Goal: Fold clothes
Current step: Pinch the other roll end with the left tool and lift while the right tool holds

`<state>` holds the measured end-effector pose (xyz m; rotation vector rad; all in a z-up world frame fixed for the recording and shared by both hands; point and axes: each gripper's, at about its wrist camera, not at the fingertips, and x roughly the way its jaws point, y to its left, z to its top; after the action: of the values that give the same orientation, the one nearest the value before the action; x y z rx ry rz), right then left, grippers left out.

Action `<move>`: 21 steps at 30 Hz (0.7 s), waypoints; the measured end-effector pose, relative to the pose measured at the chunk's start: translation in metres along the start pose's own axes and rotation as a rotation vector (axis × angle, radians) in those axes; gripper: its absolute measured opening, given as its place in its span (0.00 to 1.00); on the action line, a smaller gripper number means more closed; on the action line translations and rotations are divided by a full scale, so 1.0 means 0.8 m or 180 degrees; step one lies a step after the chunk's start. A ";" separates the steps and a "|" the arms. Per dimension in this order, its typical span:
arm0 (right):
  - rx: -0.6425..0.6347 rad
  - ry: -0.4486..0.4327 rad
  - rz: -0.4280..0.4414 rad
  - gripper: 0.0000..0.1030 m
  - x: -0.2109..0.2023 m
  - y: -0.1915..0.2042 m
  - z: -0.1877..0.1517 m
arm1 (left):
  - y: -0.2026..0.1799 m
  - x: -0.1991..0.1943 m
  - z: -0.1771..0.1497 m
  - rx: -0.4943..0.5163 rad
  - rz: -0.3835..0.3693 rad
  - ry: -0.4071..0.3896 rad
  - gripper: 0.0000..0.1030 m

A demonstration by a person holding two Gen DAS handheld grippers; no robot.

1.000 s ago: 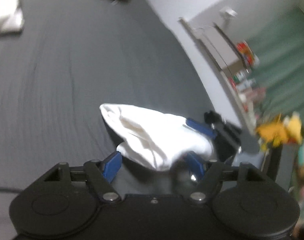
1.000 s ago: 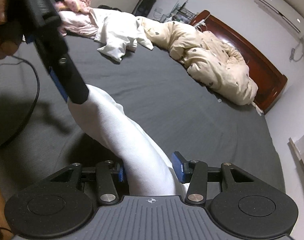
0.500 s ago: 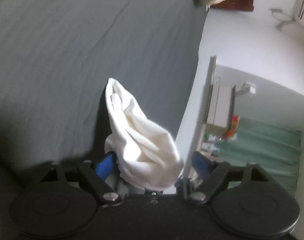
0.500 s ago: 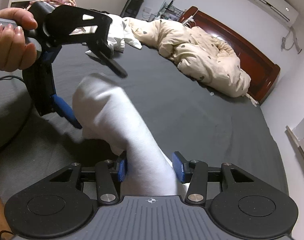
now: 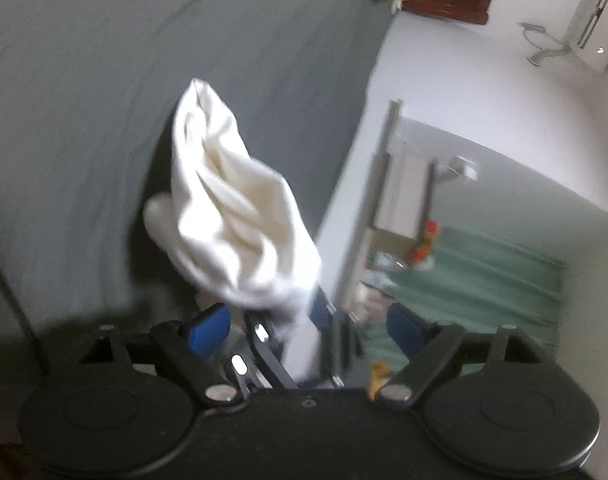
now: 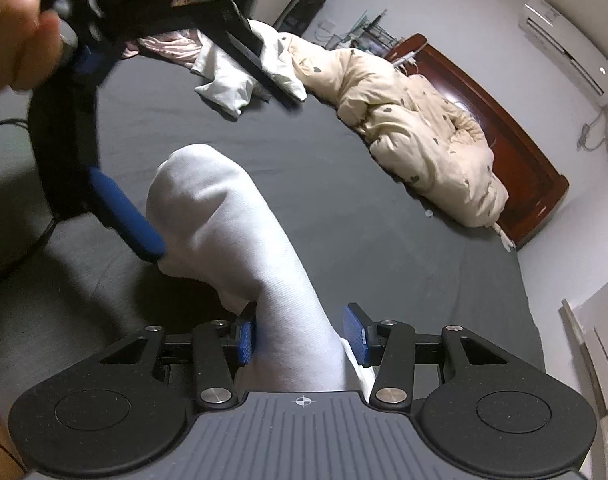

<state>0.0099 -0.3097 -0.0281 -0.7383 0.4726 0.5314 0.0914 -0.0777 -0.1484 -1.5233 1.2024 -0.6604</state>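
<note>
A white garment [image 6: 223,232], rolled into a thick tube, rises over the grey bed sheet [image 6: 384,260]. My right gripper [image 6: 299,336] is shut on its lower part, and the cloth passes between the blue pads. In the left wrist view the garment [image 5: 231,216] sticks up in front of my left gripper [image 5: 308,326], whose jaws are opening wide. The free end lies loosely between them. One blue left finger [image 6: 123,216] rests against the garment's side, while the other finger [image 6: 255,68] stands far off. A hand [image 6: 19,28] holds the left gripper.
A beige spotted quilt [image 6: 420,132] lies along the dark wooden headboard [image 6: 504,120]. White and pink clothes [image 6: 223,84] are heaped at the bed's far side. A black cable [image 6: 7,124] runs at the left edge. A shelf [image 5: 404,192] stands beyond the bed's edge.
The left gripper let go of the garment's end, spread its jaws, rolled over and sank. The right gripper kept still with the garment in it.
</note>
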 end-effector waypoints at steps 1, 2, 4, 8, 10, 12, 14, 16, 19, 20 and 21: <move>0.0022 0.0001 -0.0014 0.45 0.000 -0.001 -0.001 | 0.002 0.004 0.003 -0.0031 0.0041 -0.0027 0.83; 0.0040 0.0003 -0.0030 0.45 0.000 -0.002 -0.001 | 0.004 0.008 0.007 -0.0064 0.0075 -0.0052 0.83; 0.0061 -0.0003 -0.0065 0.45 -0.001 -0.003 -0.003 | 0.011 0.015 0.011 -0.0127 0.0104 -0.0088 0.83; 0.0073 -0.0018 -0.0094 0.45 -0.004 -0.002 -0.004 | 0.024 0.019 0.022 -0.0215 0.0182 -0.0274 0.83; 0.0037 -0.0027 -0.0096 0.45 -0.006 0.001 -0.006 | 0.031 0.020 0.030 -0.0318 0.0102 -0.0328 0.83; -0.0022 -0.0039 -0.0100 0.45 -0.009 0.005 -0.009 | 0.023 0.017 0.037 -0.0232 0.0108 -0.0402 0.83; -0.0086 -0.0066 -0.0099 0.45 -0.015 0.011 -0.013 | 0.007 0.014 0.043 0.0016 0.0193 -0.0459 0.81; -0.0133 -0.0068 -0.0099 0.45 -0.020 0.018 -0.018 | -0.011 0.018 0.049 0.0284 0.0304 -0.0459 0.70; -0.0147 -0.0074 -0.0132 0.45 -0.027 0.028 -0.026 | -0.030 0.019 0.053 0.0594 0.0495 -0.0388 0.52; -0.0089 -0.0070 -0.0115 0.45 -0.031 0.030 -0.027 | -0.035 0.018 0.053 0.0713 0.0565 -0.0371 0.48; -0.0032 -0.0066 -0.0099 0.45 -0.036 0.032 -0.029 | -0.040 0.017 0.053 0.0824 0.0641 -0.0350 0.41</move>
<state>-0.0326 -0.3188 -0.0400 -0.7479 0.4390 0.5123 0.1440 -0.0758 -0.1342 -1.1903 1.1222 -0.5661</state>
